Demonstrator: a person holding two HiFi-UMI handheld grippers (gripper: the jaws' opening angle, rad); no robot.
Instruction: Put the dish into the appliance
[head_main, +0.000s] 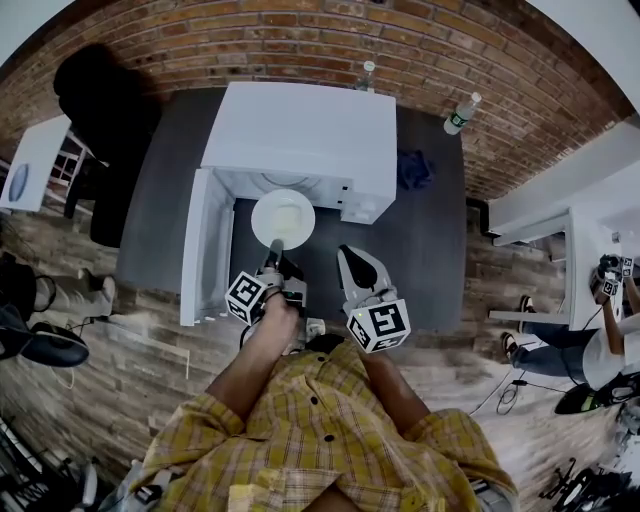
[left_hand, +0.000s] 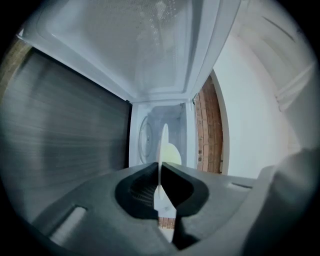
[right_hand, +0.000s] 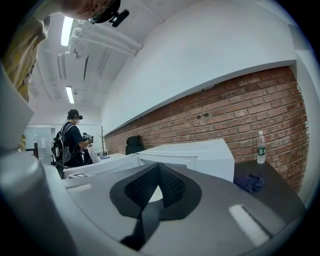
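Head view, looking steeply down: a person in a yellow plaid shirt holds a gripper in each hand over a dark grey table (head_main: 430, 250). A white microwave (head_main: 300, 130) stands on the table with its door (head_main: 205, 245) swung wide to the left. The left gripper (head_main: 274, 248) holds a round white plate (head_main: 262, 215) by its near rim. The plate lies flat at the mouth of the open cavity, with a pale yellow patch of food (head_main: 287, 218) in its middle. The right gripper (head_main: 348, 258) hangs just beside it to the right and carries nothing. A crumpled blue cloth (head_main: 414, 170) lies to the right of the microwave. Two clear bottles (head_main: 461, 113) stand by the brick wall.

Left gripper view, turned on its side: the jaws of the left gripper (left_hand: 160, 167) are pinched tight on the plate (left_hand: 164, 145), which shows edge-on as a thin white sliver. The yellow food (left_hand: 172, 155) sits on its right face. Straight ahead is the microwave cavity (left_hand: 172, 117), and inside it is a round turntable (left_hand: 145, 137) with nothing on it. The open door (left_hand: 130, 45) fills the top of the view.

Right gripper view: the jaws of the right gripper (right_hand: 159, 167) are closed tip to tip with nothing held between them. Beyond them stands the microwave (right_hand: 205, 155). To its right are the blue cloth (right_hand: 250, 182) and a bottle (right_hand: 260, 146) on the table (right_hand: 280, 192). A second person (right_hand: 72, 142) stands far off at the left.
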